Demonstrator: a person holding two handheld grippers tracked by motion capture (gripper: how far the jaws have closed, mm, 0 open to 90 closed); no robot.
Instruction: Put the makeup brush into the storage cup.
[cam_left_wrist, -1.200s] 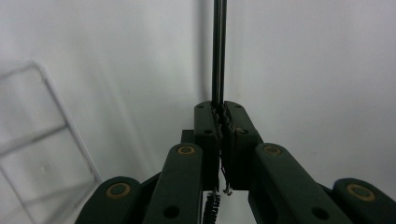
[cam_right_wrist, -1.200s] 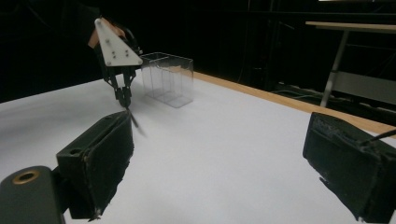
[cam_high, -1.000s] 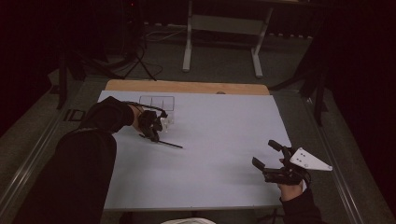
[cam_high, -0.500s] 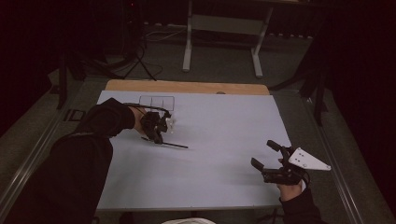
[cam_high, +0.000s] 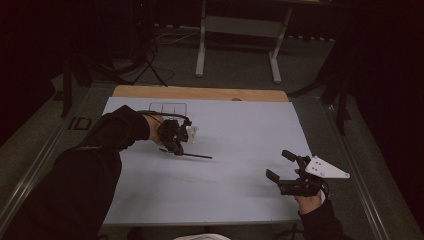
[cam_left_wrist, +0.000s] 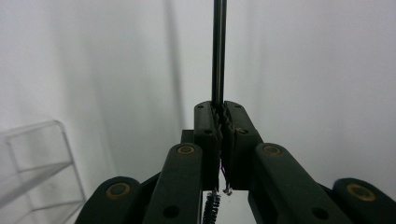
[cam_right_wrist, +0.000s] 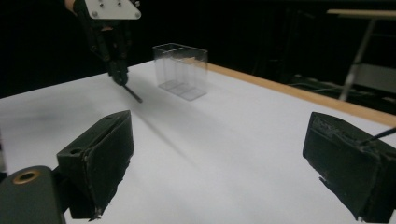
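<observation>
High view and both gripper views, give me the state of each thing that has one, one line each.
Left gripper: fingers shut on the thin dark rod.
Thin dark rod: clamped at one end, held low over the white table; table contact cannot be told.
Right gripper: fingers open, holding nothing.
Clear divided box: upright near the table's far edge, looks empty.

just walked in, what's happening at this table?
A person works two handheld grippers over a white table. The left gripper is shut on a thin dark rod, held low over the table near a clear plastic box. The right gripper hovers open at the near right, holding nothing.
</observation>
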